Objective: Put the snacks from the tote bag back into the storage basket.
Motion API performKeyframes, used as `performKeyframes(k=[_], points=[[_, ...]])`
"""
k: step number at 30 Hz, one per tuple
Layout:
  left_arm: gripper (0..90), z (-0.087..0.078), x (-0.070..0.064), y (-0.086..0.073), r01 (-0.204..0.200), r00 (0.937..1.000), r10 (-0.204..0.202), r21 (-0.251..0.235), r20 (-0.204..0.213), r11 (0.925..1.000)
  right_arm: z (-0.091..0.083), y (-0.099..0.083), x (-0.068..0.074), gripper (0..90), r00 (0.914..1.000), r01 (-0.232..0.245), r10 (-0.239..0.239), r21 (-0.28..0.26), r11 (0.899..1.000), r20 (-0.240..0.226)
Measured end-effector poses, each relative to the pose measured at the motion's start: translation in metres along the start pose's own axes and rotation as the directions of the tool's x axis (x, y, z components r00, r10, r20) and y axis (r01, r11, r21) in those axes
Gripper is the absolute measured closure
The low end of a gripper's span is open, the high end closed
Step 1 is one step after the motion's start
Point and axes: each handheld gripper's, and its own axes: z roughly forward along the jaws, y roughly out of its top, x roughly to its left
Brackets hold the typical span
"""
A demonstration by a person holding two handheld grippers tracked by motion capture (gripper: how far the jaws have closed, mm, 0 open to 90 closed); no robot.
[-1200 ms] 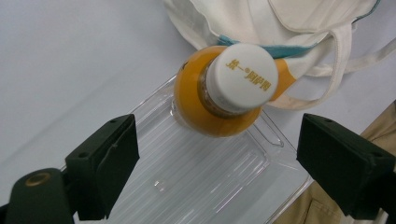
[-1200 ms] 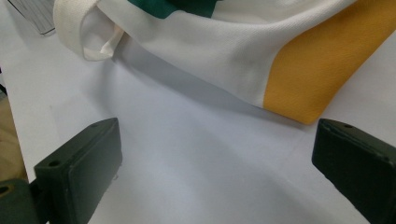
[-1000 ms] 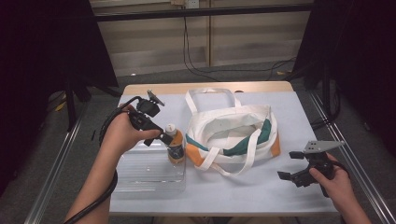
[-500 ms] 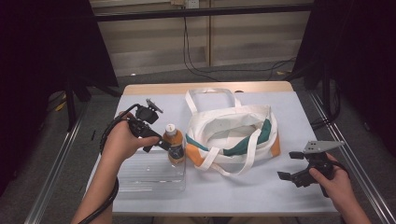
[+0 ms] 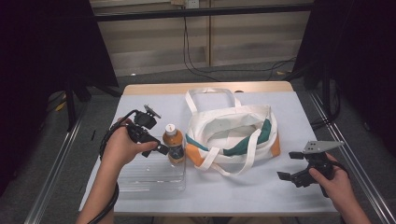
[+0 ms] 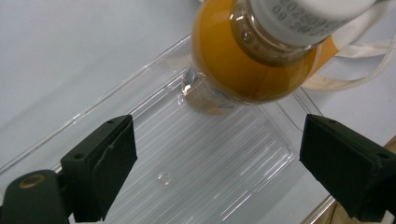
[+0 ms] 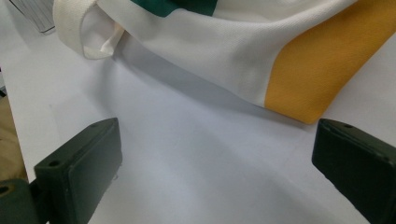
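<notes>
1. Covering most of the scene, the pale table (image 5: 261, 196) carries a canvas tote bag (image 5: 233, 133) lying open at its middle, white with green and orange panels.
2. A clear plastic tray (image 5: 149, 179) lies near the left front edge, just left of the bag.
3. The bottle of orange drink (image 5: 173, 145) stands upright at the tray's far right corner, its long axis vertical, between the tray and the bag.
4. The left gripper (image 5: 156, 148) is by far the nearer one: its jaws are spread wide, and in the left gripper view the bottle (image 6: 252, 60) stands just ahead of them, centred on the gap but untouched.
5. The right gripper (image 5: 286, 173) rests near the table's right front, well apart from the bottle, jaws likewise spread and holding nothing.
</notes>
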Motion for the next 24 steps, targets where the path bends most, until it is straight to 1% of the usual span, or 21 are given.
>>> performKeyframes(k=[1, 2, 3, 4, 7, 11, 13, 16, 17, 18, 20, 24], points=[[10.9, 0.002, 0.000, -0.001, 0.009, 1.0000, -0.009, -0.016, 0.004, 0.9998, 0.000, 0.000, 0.000, 1.4, 1.0000, 0.000, 0.000, 0.000, 1.000, 0.001], [10.9, 0.003, 0.000, -0.001, 0.004, 1.0000, -0.004, -0.006, 0.006, 1.0000, 0.000, 0.000, 0.000, 1.4, 1.0000, 0.000, 0.000, 0.000, 1.000, 0.001], [10.9, 0.005, 0.000, -0.003, 0.009, 0.9999, -0.009, -0.011, 0.006, 0.9999, 0.000, 0.000, 0.000, 1.4, 1.0000, -0.001, 0.001, 0.001, 1.000, 0.000], [10.9, 0.005, 0.001, -0.003, -0.008, 0.9999, 0.007, 0.007, 0.009, 0.9999, 0.000, 0.000, 0.000, 1.4, 1.0000, -0.003, 0.003, 0.001, 1.000, 0.001], [10.9, 0.006, 0.001, -0.004, -0.011, 0.9999, 0.011, 0.006, 0.011, 0.9999, 0.000, 0.000, 0.000, 1.4, 1.0000, -0.002, 0.002, 0.001, 1.000, 0.001], [10.8, 0.008, 0.001, -0.008, 0.001, 0.9999, -0.001, -0.007, 0.015, 1.0000, 0.000, 0.000, 0.000, 1.4, 1.0000, -0.004, 0.004, 0.003, 1.000, 0.001], [10.8, 0.008, 0.002, -0.009, -0.007, 0.9999, 0.007, -0.005, 0.013, 1.0000, 0.000, 0.000, 0.000, 1.4, 1.0000, -0.002, 0.002, 0.001, 1.000, 0.001], [10.7, 0.009, 0.002, -0.012, 0.006, 0.9999, -0.006, -0.002, 0.009, 1.0000, 0.000, 0.000, 0.000, 1.4, 1.0000, -0.003, 0.003, 0.003, 1.000, 0.003], [10.6, 0.009, 0.002, -0.012, 0.006, 0.9999, -0.006, -0.002, 0.009, 1.0000, 0.000, 0.000, 0.000, 1.4, 1.0000, -0.003, 0.003, 0.003, 1.000, 0.003], [10.6, 0.010, 0.002, -0.014, 0.004, 0.9999, -0.004, -0.013, 0.013, 0.9999, 0.000, 0.000, 0.000, 1.4, 1.0000, -0.001, 0.001, 0.003, 1.000, 0.002], [10.6, 0.010, 0.003, -0.015, 0.008, 0.9999, -0.008, -0.007, 0.011, 0.9999, 0.000, 0.000, 0.000, 1.4, 1.0000, 0.000, 0.000, 0.003, 1.000, 0.003], [10.6, 0.012, 0.004, -0.018, 0.008, 0.9999, -0.008, -0.011, 0.012, 0.9999, 0.000, 0.000, 0.000, 1.4, 1.0000, -0.002, 0.002, 0.005, 1.000, 0.001]])
